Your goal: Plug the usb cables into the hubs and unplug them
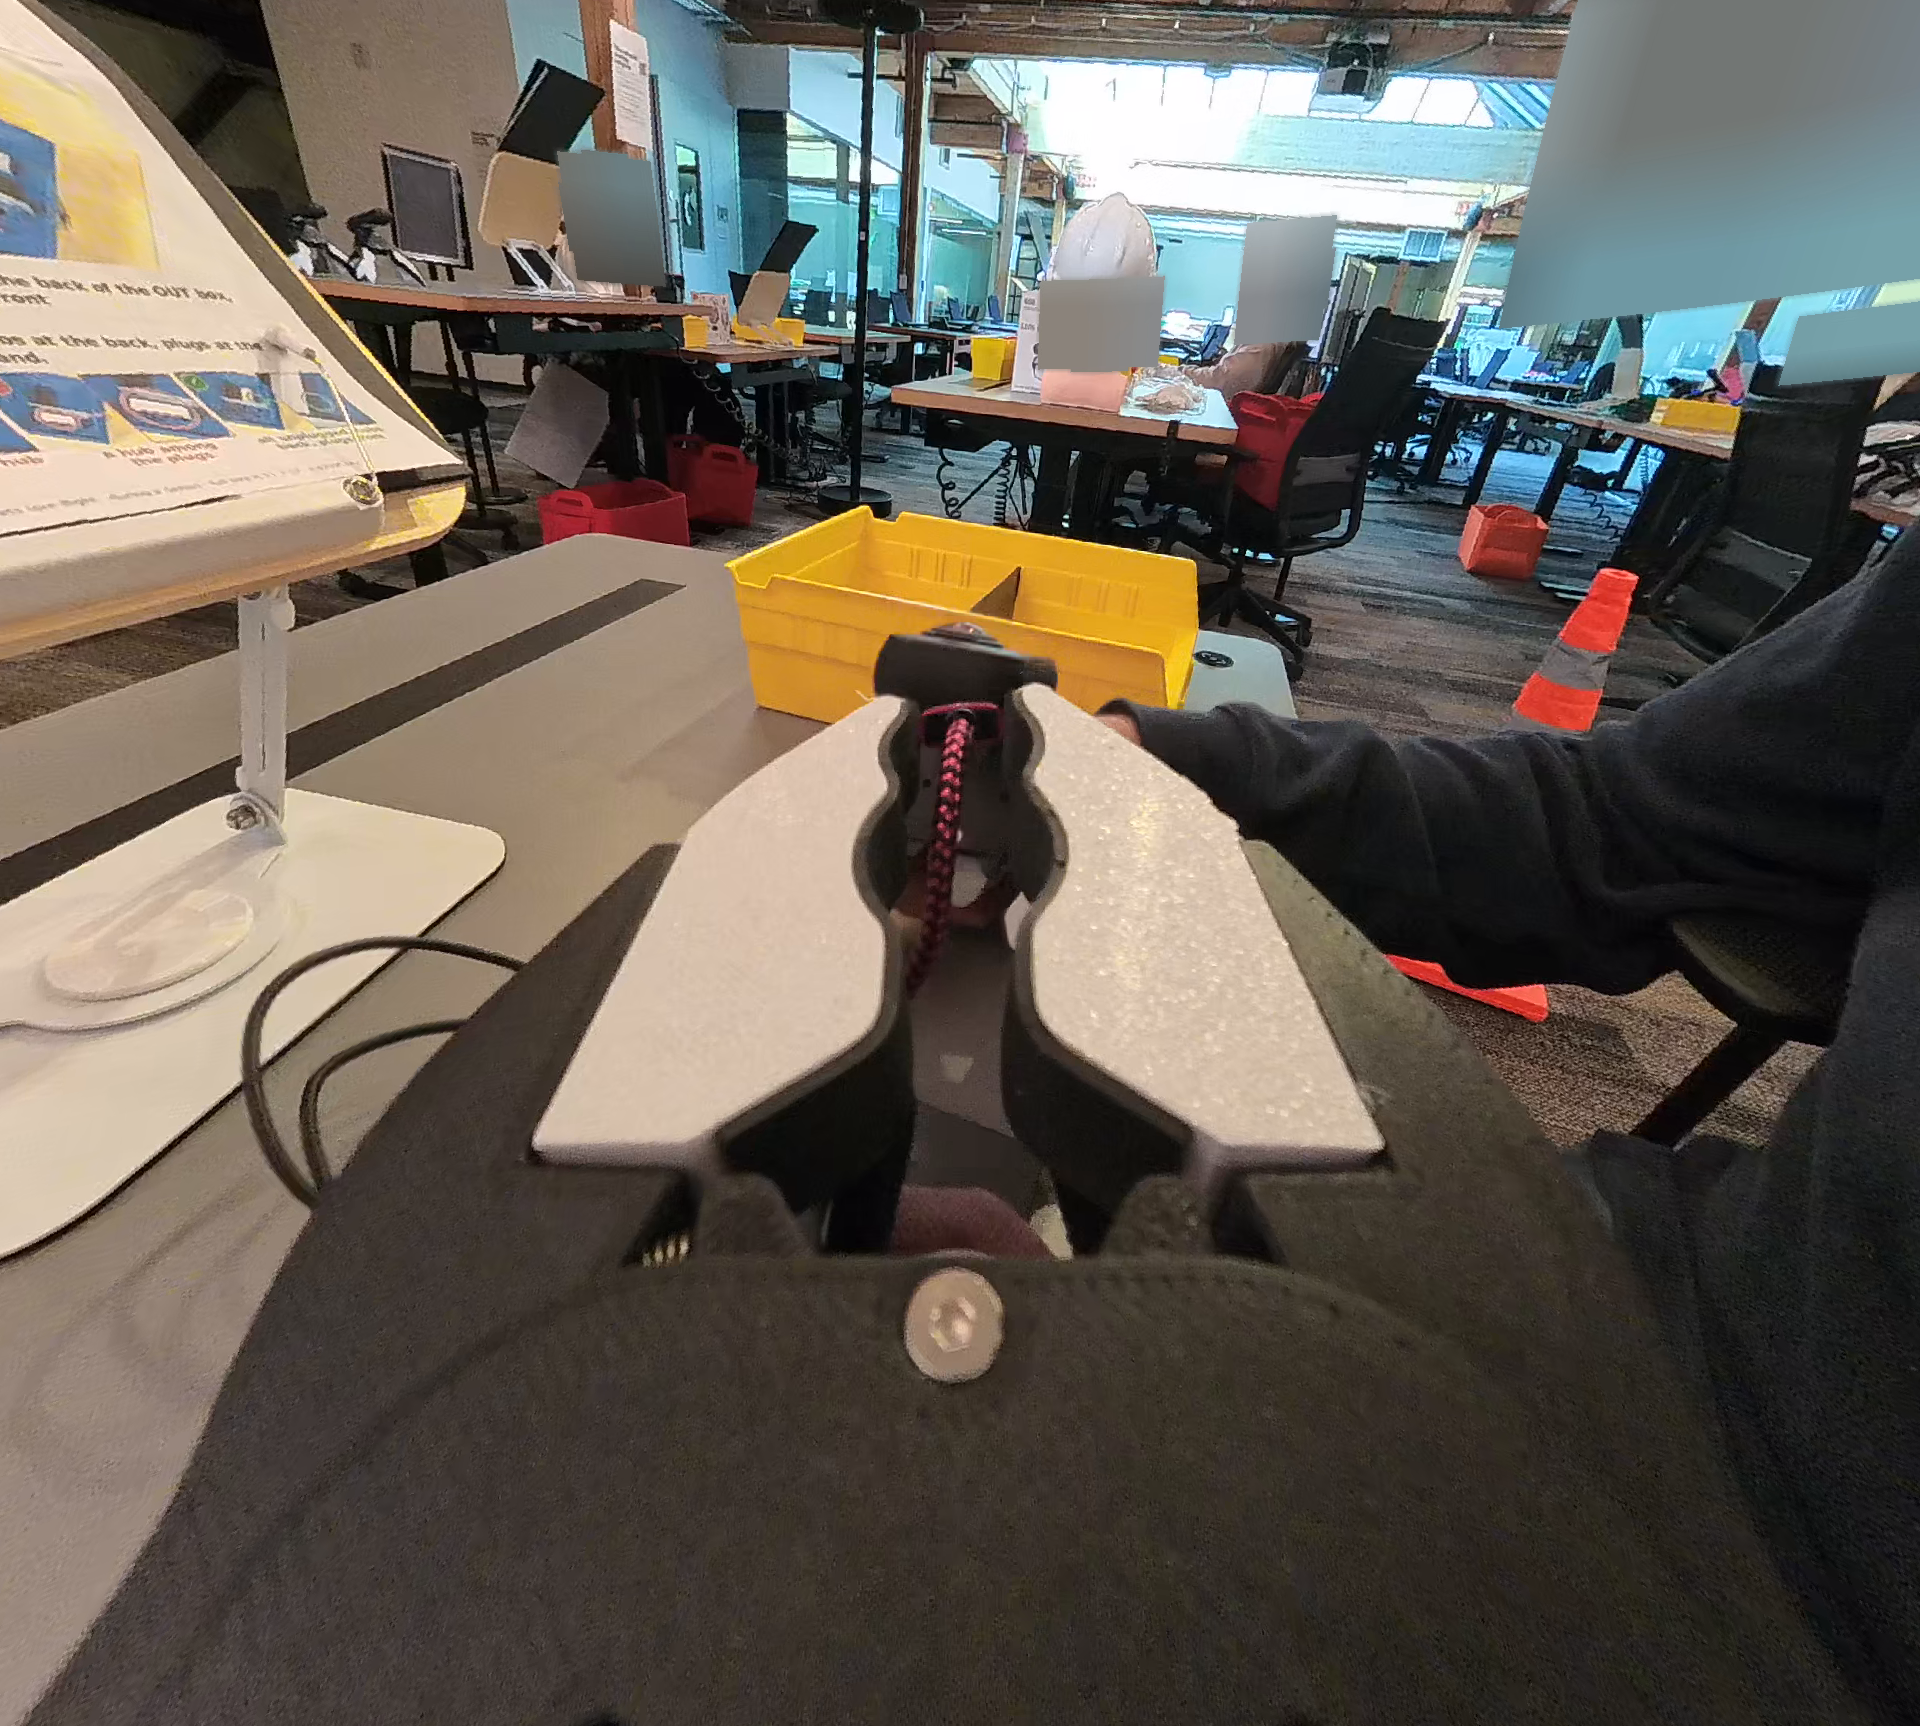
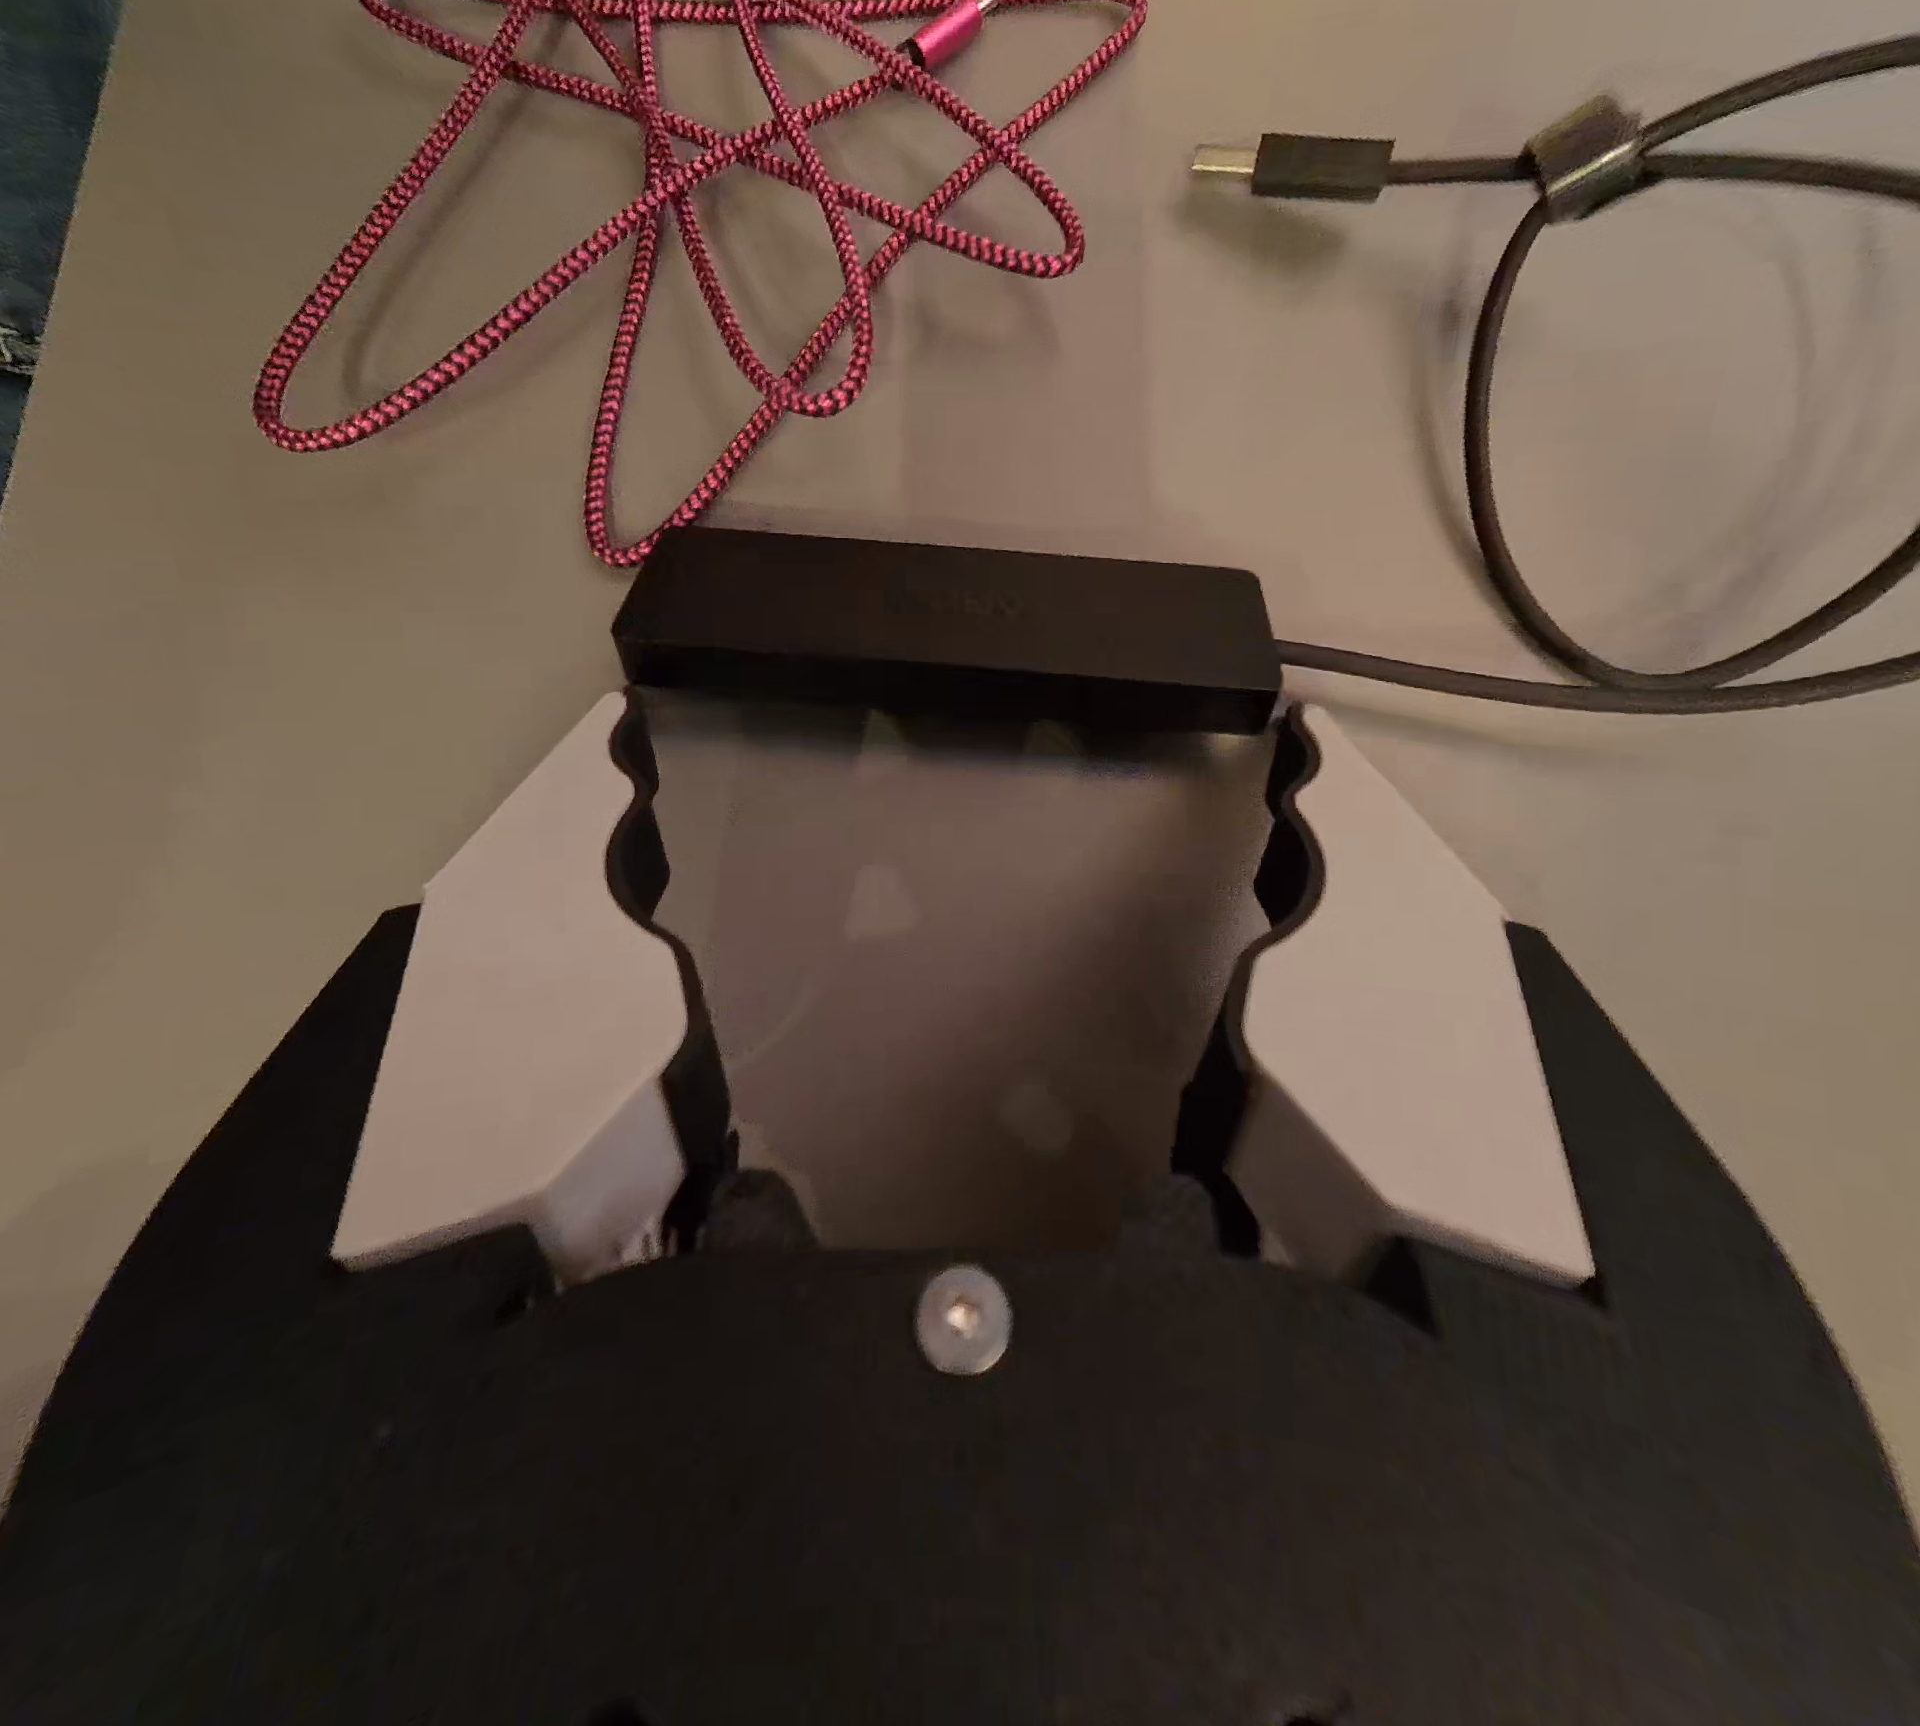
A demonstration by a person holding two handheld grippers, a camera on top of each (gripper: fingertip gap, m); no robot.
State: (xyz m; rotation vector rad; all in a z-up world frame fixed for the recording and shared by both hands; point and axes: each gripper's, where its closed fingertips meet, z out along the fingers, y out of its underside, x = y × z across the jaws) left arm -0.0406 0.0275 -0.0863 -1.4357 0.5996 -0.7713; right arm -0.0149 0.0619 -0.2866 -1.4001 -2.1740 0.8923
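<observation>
In the left wrist view my left gripper (image 1: 961, 726) is shut on a pink and black braided USB cable (image 1: 951, 803), which runs back between the fingers. A small black part (image 1: 961, 660) sits just past the tips; I cannot tell what it is. In the right wrist view my right gripper (image 2: 956, 715) is wide open, looking down, with its tips at the two ends of a flat black hub (image 2: 945, 611) on the grey table (image 2: 260, 741). The rest of the pink cable (image 2: 727, 170) lies in loose loops beyond the hub, with its pink metal plug (image 2: 951, 37) free.
The hub's own grey cable (image 2: 1496, 429) loops to the right and ends in a black plug (image 2: 1314, 164). A yellow bin (image 1: 966, 606) stands at the table's far edge. A white stand (image 1: 208, 928) with a printed sheet is at left. A dark sleeve (image 1: 1507, 845) reaches in from the right. My right fingertips sit around 20 cm from my left ones.
</observation>
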